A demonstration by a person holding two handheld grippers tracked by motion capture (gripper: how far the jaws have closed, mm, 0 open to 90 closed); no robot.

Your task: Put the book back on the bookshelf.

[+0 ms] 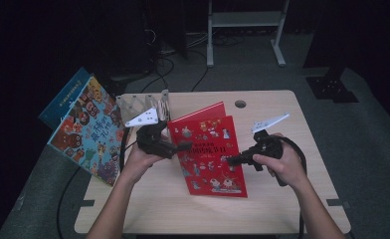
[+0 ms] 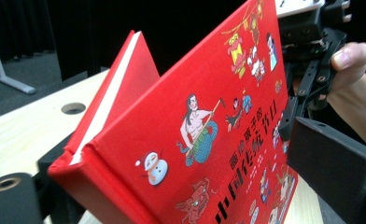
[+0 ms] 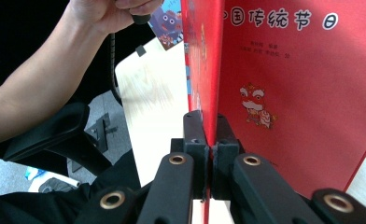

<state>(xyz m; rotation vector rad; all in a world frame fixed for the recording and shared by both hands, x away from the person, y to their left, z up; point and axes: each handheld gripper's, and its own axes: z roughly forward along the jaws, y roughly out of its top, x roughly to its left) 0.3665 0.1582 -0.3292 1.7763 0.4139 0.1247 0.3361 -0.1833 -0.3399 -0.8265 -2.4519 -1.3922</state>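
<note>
A red hardcover picture book (image 1: 210, 149) stands tilted on the wooden table (image 1: 282, 199), opened into a narrow V. My right gripper (image 1: 229, 160) is shut on the front cover's outer edge; in the right gripper view both pads (image 3: 211, 140) pinch the thin red board (image 3: 302, 84). My left gripper (image 1: 183, 146) is at the book's spine side. In the left gripper view the spine (image 2: 92, 172) lies between wide jaws (image 2: 172, 186), close to the left one, with a gap to the right one. The right gripper (image 2: 312, 60) and its hand show behind the cover.
A colourful picture book (image 1: 91, 132) and a blue one (image 1: 66, 97) lean off the table's left side. A clear plastic stand (image 1: 148, 102) sits at the back left. A cable hole (image 1: 240, 104) is near the far edge. A metal frame (image 1: 245, 30) stands beyond.
</note>
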